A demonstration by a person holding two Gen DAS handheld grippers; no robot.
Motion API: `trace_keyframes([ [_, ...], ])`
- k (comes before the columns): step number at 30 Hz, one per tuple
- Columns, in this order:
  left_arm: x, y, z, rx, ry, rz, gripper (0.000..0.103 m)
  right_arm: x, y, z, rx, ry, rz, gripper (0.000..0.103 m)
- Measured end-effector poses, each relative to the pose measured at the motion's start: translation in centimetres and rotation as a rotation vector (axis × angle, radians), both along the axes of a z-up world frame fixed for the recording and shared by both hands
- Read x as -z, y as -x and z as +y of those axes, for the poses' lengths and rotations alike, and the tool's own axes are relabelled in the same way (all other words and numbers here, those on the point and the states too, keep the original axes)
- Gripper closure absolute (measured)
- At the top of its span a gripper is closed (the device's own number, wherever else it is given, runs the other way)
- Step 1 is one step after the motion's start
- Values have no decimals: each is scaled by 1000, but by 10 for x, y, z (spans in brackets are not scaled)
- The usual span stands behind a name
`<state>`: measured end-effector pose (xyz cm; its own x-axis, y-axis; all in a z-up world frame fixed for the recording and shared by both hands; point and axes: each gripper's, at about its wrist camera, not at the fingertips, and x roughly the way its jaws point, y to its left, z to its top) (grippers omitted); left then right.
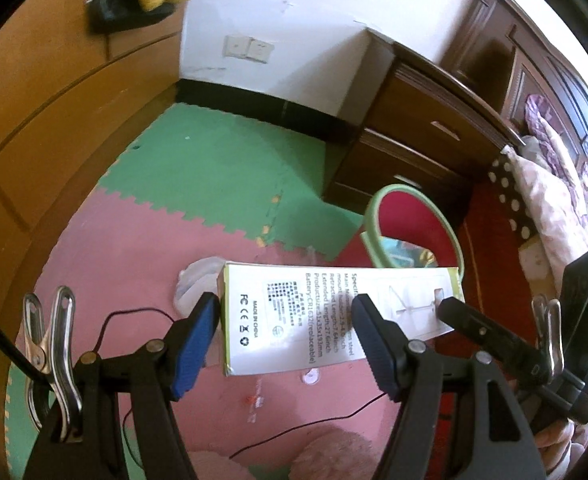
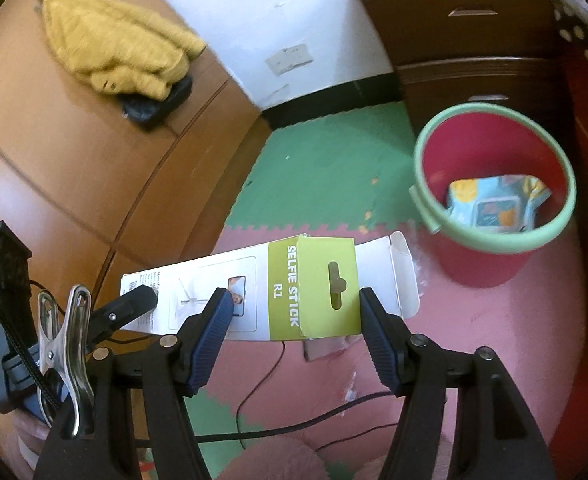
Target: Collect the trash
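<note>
A long white and green selfie-stick box (image 1: pixel 294 312) hangs level above the pink floor mat, held at both ends. My left gripper (image 1: pixel 286 302) is shut on its white printed end. My right gripper (image 2: pixel 294 295) is shut on the green end of the box (image 2: pixel 318 288), whose flap stands open. A finger of the right gripper (image 1: pixel 466 320) shows at the box's far end in the left wrist view. A left finger (image 2: pixel 134 300) shows likewise in the right wrist view. A red bucket with a green rim (image 2: pixel 494 110) stands beyond, to the right, with a blue packet (image 2: pixel 494 204) inside.
The bucket (image 1: pixel 374 216) stands before a dark wooden nightstand (image 1: pixel 422 136). A crumpled clear plastic piece (image 1: pixel 194 280) lies on the mat behind the box. Thin cables (image 2: pixel 294 428) run over the foam mat. Wooden wardrobe doors (image 2: pixel 74 152) are at left, a bed (image 1: pixel 550 208) at right.
</note>
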<state>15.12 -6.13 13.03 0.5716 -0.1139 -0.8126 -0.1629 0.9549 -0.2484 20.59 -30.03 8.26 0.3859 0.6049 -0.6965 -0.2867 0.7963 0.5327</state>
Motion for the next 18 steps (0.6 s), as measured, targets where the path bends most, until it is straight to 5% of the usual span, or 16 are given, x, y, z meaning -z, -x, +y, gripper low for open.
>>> trace_keyframes([
  [18, -20, -113, -114, 146, -11, 42, 31, -18, -76, -112, 142, -2, 33, 37],
])
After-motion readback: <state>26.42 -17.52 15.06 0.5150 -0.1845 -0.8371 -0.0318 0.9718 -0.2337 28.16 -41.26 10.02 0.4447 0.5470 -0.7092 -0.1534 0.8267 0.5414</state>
